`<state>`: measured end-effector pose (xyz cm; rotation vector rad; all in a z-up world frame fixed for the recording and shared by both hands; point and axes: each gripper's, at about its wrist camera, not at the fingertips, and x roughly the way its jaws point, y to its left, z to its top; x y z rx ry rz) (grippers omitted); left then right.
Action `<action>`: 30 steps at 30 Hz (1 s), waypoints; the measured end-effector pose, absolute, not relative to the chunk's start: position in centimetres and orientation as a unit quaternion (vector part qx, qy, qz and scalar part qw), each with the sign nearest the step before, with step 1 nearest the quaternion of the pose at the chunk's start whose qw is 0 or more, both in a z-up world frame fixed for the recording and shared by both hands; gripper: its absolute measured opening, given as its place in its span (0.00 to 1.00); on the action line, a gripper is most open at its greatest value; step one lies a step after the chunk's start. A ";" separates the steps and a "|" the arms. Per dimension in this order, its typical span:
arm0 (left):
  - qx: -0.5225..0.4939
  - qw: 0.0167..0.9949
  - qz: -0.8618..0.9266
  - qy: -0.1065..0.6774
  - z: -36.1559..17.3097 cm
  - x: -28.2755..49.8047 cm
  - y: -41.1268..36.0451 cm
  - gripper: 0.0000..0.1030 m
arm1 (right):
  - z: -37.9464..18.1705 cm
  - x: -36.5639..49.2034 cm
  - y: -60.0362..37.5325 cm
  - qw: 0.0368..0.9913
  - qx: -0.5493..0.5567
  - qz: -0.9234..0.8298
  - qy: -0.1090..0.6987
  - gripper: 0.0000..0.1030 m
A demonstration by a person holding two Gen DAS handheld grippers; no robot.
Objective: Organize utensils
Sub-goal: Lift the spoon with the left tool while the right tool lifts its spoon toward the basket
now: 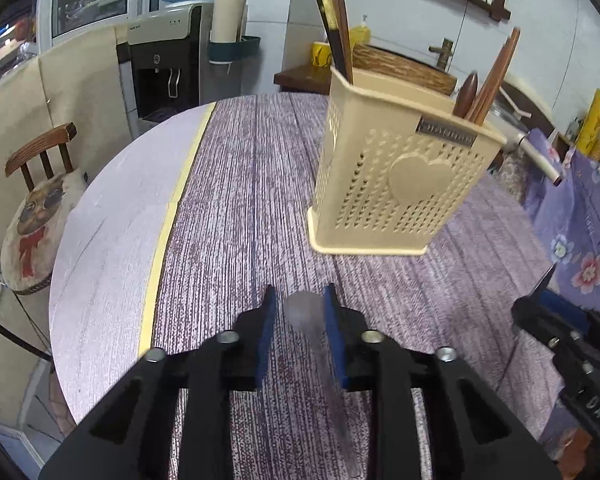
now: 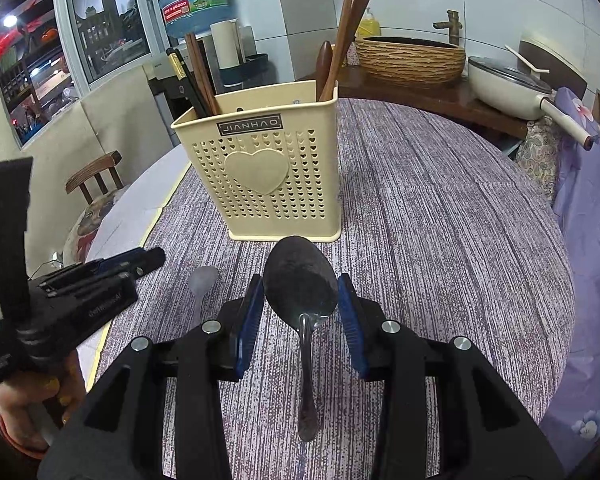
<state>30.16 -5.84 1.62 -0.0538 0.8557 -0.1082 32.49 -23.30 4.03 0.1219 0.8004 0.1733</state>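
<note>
We list chopsticks and wooden utensils already in the holder; outstanding: metal spoon pinched in the right tongs, pale spoon loose between the spread left tongs, over the counter.

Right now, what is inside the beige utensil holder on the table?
In the beige utensil holder, dark chopsticks stand at the left corner, and wooden chopsticks with a brown rounded handle at the right. Their lower ends and the holder's bottom are hidden by its walls.

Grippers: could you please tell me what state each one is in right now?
Left gripper: open, blurred pale spoon between its jaws, apparently not gripped.
Right gripper: closed on the metal spoon.
</note>
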 end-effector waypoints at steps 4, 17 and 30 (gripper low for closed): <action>-0.013 0.896 -0.047 0.442 -0.4 30.5 -6.7 0.52 | 3.8 32.3 -23.5 0.915 0.063 0.085 0.390 0.37; 0.010 0.877 -0.016 0.479 -3.4 32.6 -7.8 0.43 | 3.7 32.0 -23.7 0.915 0.065 0.083 0.389 0.37; -0.005 0.878 -0.023 0.478 -2.9 33.7 -8.0 0.35 | 3.3 32.1 -23.7 0.914 0.067 0.081 0.392 0.37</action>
